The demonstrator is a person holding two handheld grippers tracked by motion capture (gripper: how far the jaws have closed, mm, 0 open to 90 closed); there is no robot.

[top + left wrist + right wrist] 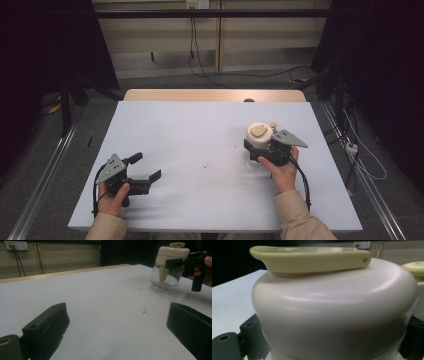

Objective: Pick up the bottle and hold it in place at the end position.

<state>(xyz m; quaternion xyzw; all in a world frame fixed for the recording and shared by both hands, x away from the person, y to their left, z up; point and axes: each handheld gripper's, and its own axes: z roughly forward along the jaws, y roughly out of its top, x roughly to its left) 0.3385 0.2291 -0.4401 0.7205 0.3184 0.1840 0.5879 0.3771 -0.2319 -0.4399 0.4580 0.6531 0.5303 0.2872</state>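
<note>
A small jar with a clear glass body (pixel 165 278) and a cream lid (pixel 260 136) stands at the right of the white table (pixel 200 130). A pale yellow lever (pixel 312 258) lies flat on top of the lid. My right gripper (pixel 261 143) is shut on the lid, one black jaw on each side (pixel 332 340). From the left gripper view its jaw shows as a dark bar across the lid (pixel 175 263). My left gripper (pixel 146 166) rests near the front left of the table, open, with nothing between its jaws (pixel 117 325).
Small dark specks (pixel 206 165) mark the middle of the sheet. A strip of bare wood (pixel 215 95) runs along the table's far edge, with a small dark object (pixel 248 100) on it. Cables (pixel 200 70) trail over the floor behind. Metal rails flank the table.
</note>
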